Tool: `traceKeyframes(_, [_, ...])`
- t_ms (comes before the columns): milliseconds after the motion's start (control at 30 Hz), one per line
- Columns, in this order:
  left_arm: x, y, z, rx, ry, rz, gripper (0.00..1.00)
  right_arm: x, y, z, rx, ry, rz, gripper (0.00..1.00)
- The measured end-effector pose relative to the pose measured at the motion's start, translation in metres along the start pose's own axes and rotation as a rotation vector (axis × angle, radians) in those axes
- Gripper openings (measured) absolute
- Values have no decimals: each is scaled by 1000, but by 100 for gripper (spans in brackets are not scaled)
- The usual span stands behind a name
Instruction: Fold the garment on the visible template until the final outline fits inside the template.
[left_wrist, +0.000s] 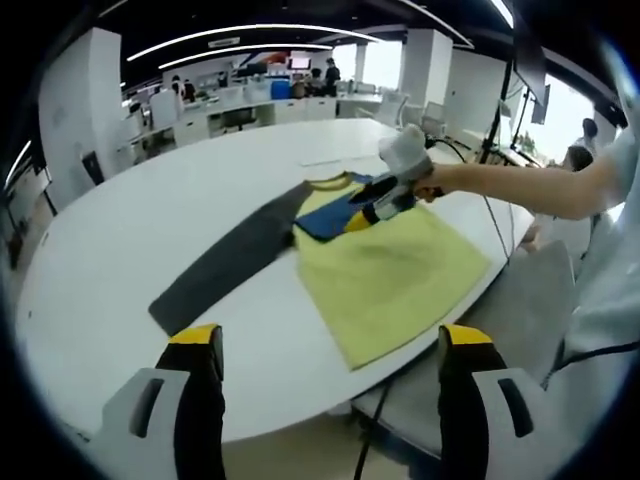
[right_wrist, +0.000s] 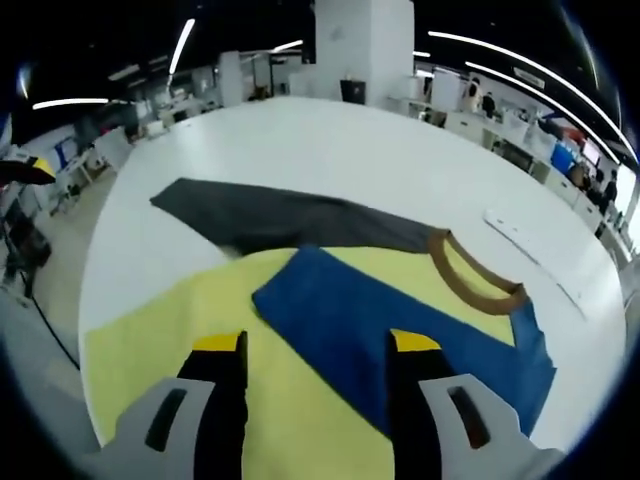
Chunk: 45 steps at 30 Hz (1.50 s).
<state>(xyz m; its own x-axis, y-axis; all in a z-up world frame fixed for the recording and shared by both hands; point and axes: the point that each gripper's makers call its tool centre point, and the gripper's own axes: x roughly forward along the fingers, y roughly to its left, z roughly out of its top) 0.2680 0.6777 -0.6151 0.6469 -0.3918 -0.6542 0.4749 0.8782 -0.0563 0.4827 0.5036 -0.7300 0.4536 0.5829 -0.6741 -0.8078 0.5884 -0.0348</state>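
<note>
Yellow garment (left_wrist: 385, 275) lies on white table (left_wrist: 150, 220), blue sleeve (right_wrist: 400, 330) folded inward.

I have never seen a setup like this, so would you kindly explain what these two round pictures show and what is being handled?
There is no robot here: a person holds a two-jaw tool in each hand, and a fisheye camera rides on each tool. The left gripper view looks across a white table from the left gripper, whose jaws are spread with nothing between them. It shows a yellow shirt with one dark grey sleeve stretched out and one blue sleeve folded over the body. The right gripper, held by the person's hand, is over the blue sleeve. In the right gripper view its jaws are apart above that sleeve.
</note>
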Motion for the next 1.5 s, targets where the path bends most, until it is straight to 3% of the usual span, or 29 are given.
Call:
traceKeyframes(167, [0, -4, 4, 2, -15, -4, 86, -16, -5, -3, -8, -16, -12, 71])
traceKeyframes(467, [0, -8, 5, 23, -17, -12, 87, -54, -13, -4, -21, -42, -53, 86])
traceKeyframes(733, [-1, -12, 9, 32, -33, -19, 89, -83, 6, -11, -34, -58, -44, 97])
traceKeyframes(900, [-1, -15, 9, 39, -33, -26, 89, -101, 13, -18, -61, -59, -66, 100])
traceKeyframes(1500, [1, -27, 18, 65, -44, -39, 90, -160, 32, -33, 14, -107, -81, 100])
